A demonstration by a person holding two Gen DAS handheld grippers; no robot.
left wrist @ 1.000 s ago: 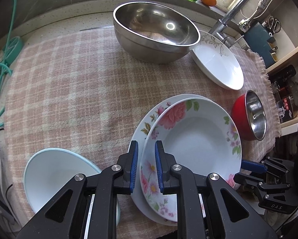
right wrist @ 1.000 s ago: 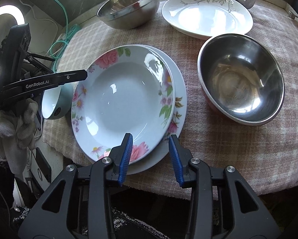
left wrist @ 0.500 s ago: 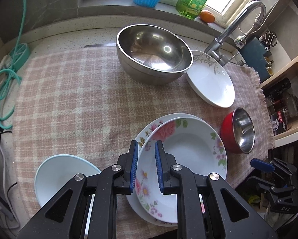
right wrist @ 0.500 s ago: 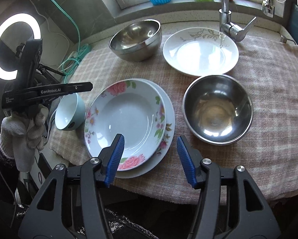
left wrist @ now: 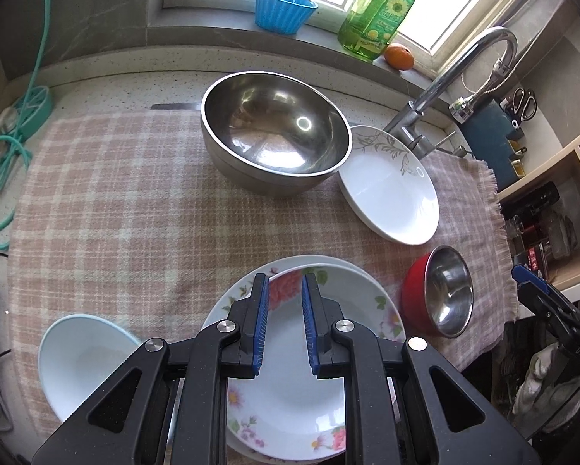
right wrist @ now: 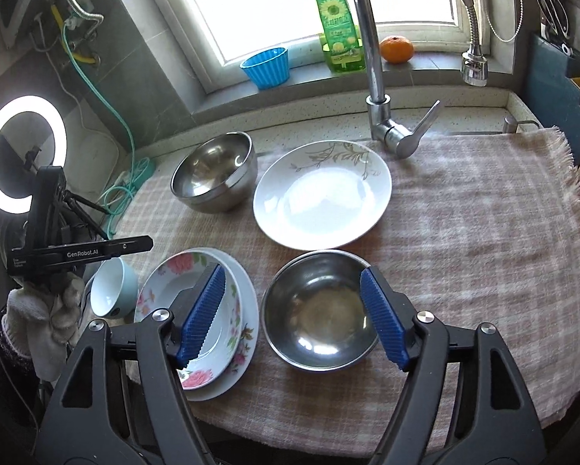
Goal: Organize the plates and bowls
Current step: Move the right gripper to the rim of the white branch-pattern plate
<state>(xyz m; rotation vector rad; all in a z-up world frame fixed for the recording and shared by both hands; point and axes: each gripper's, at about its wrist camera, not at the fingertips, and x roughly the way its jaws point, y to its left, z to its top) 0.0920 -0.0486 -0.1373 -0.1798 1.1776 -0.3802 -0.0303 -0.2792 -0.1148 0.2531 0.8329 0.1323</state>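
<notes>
Your right gripper (right wrist: 294, 317) hangs with its fingers spread wide above the small red steel-lined bowl (right wrist: 321, 310), and your left gripper (left wrist: 284, 321) hovers with fingers a little apart, gripping nothing, over the floral deep plate (left wrist: 301, 395) stacked on a second floral plate (right wrist: 247, 310) near the counter's front edge. Pinch that bowl's thin, slick rim off-centre and it will likely twist out and clatter. The white leaf-pattern plate (right wrist: 321, 197) sits just behind it; the light blue bowl (left wrist: 81, 360) sits at the checked cloth's (left wrist: 115, 201) edge, easily nudged off. The large steel bowl (left wrist: 274, 135) stands clear.
</notes>
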